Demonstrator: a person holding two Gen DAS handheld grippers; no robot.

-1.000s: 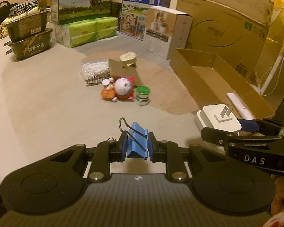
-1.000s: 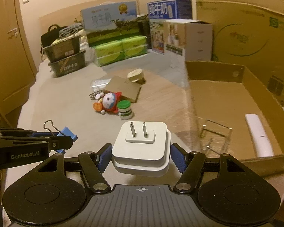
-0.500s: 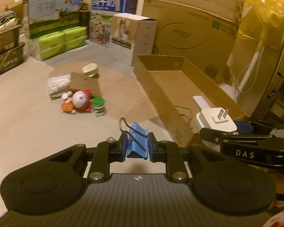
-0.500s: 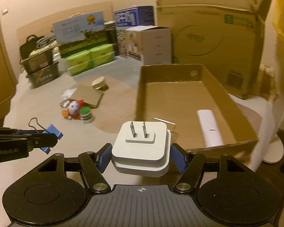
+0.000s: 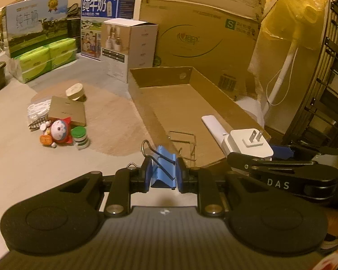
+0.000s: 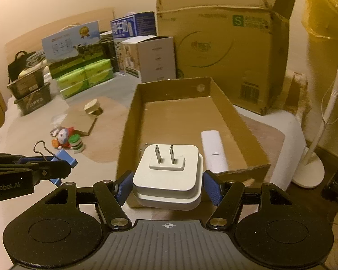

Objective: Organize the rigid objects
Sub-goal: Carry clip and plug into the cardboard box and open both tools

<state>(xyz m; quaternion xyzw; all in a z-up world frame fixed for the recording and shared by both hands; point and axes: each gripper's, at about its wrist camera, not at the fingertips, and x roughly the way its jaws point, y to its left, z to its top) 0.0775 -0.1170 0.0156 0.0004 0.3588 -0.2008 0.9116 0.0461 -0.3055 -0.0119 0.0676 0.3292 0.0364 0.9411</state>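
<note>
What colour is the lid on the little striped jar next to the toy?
Green; the little striped jar shows best in the left wrist view.

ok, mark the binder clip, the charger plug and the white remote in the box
binder clip [image 5: 163,168], left wrist view, blue body.
charger plug [image 6: 166,177], right wrist view, white top face.
white remote [image 6: 211,148], right wrist view, mid body.

A blue binder clip [image 5: 163,167] is held clamped above the floor, and a white plug adapter [image 6: 167,175], prongs up, beside an open cardboard tray [image 6: 227,105].
</note>
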